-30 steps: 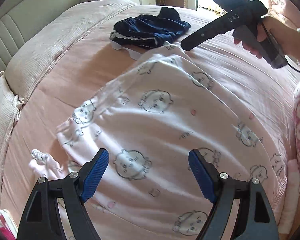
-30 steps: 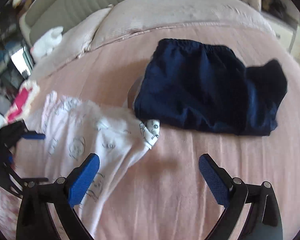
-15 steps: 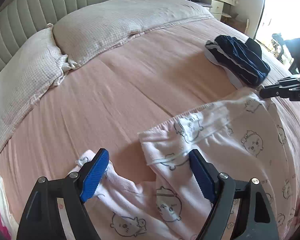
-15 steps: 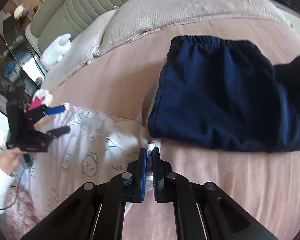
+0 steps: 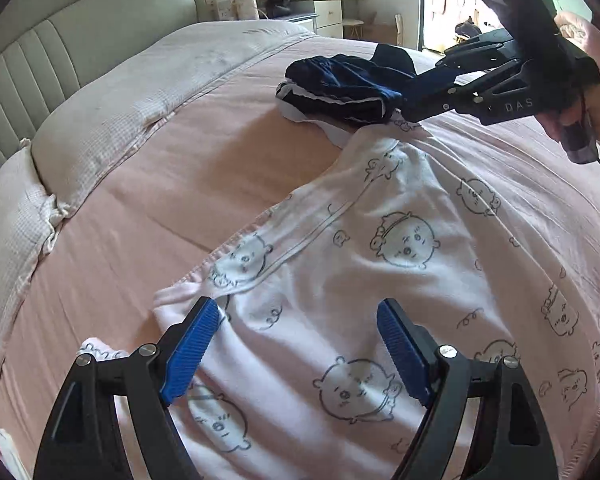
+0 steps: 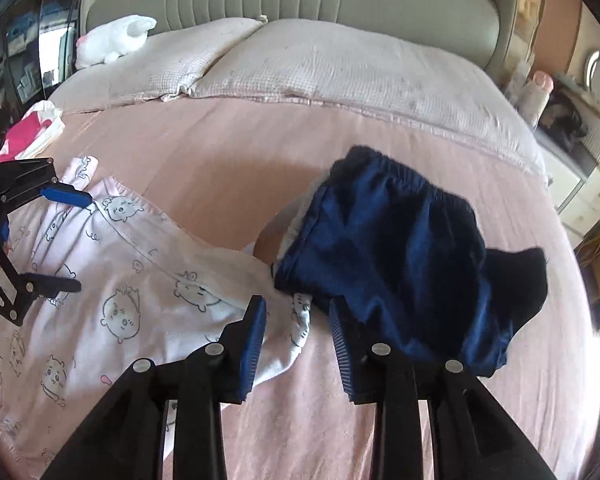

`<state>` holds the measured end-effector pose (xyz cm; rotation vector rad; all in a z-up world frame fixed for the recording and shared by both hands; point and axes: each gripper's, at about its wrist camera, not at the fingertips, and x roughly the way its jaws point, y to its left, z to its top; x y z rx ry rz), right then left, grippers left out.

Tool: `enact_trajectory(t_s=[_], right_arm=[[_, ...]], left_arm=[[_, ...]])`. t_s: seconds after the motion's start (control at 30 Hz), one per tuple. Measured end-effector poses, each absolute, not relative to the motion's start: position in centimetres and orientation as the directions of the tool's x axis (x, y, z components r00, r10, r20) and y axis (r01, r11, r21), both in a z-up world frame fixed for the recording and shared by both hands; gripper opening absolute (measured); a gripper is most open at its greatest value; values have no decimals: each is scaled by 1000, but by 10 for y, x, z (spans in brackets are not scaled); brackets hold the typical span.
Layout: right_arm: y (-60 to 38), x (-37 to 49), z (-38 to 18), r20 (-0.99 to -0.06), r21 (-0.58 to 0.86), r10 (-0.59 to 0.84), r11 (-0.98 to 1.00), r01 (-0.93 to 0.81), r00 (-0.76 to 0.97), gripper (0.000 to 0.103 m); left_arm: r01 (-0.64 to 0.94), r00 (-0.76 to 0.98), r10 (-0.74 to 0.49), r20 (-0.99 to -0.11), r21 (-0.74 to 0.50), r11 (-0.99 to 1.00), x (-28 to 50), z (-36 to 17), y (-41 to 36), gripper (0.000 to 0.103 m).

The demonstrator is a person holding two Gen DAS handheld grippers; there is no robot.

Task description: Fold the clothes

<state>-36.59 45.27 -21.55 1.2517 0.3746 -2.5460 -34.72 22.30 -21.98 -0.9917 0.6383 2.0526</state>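
- Left wrist view: my left gripper point(image 5: 296, 344) hangs over the near end of the pale pink cotton garment with printed cartoon bears point(image 5: 380, 272), which lies spread on the pink bed sheet point(image 5: 148, 200). Its blue pads stand wide apart and pinch nothing; I judge it is placed there to take the waistband edge for a fold.
- In the same view my right gripper point(image 5: 404, 110) reaches to the far tip of the garment, just beside the dark navy shorts with white side stripes point(image 5: 340, 88). My hand point(image 5: 588, 108) is cut off by the picture edge, and I cannot tell from here what its tips touch.
- Right wrist view: the jaws of the right gripper are opening. The white cuff of the garment point(image 6: 300, 320) lies between the pads, but they do not press it.
- The navy shorts cover a light cloth under them; what it is I cannot make out. My left gripper shows at the left edge, half cut off.
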Motion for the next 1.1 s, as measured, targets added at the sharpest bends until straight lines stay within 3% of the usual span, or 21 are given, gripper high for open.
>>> enact_trajectory(t_s=[0.07,0.13,0.23,0.3,0.4,0.47,0.53,0.6,0.7,0.87,1.1], right_arm=[[439,-366,-211,-785,-111,-149,-921,373,-602,34],[430,-369,-220,-801,-60,-186,-920,387,-568,48],[428,-362,-252,-871,-97,-154,-876,472,-466,49],[442,-352,-245,-859,-107,-150,-882,460,-489,50],[464,-340,-222,-824,-116,-100,-933,339,-558,53],[468,-332,-215,-814,-32,-174,-939,342,-554,55],[457,-333,-227,-860,-11,-187,-923,384,-474,57],[448,-327,-238,-890,-54,-147,-906,421,-431,57],[454,-313,-234,-889,-51,-156,-900,433,-430,57],[483,-300,-235,-885,-81,-88,-937,339,-457,58],[483,-322,-240,-855,-61,-92,-959,275,-511,59]], left_arm=[[-788,-419,393,-818,113,-605,-355,-222,234,82],[-786,-398,346,-850,121,-606,-363,-231,238,82],[-782,-404,268,-875,179,-597,-371,-234,220,84],[-752,-427,218,-878,211,-624,-373,-225,197,84],[-757,-393,341,-854,90,-648,-357,-199,185,83],[-791,-348,443,-826,5,-612,-336,-192,203,83],[-815,-300,485,-821,-44,-578,-320,-198,229,83],[-839,-279,482,-831,-34,-543,-308,-212,254,83],[-865,-284,382,-879,64,-497,-298,-243,272,86],[-832,-293,310,-905,81,-549,-299,-235,253,87],[-841,-199,522,-829,-128,-525,-284,-222,280,86]])
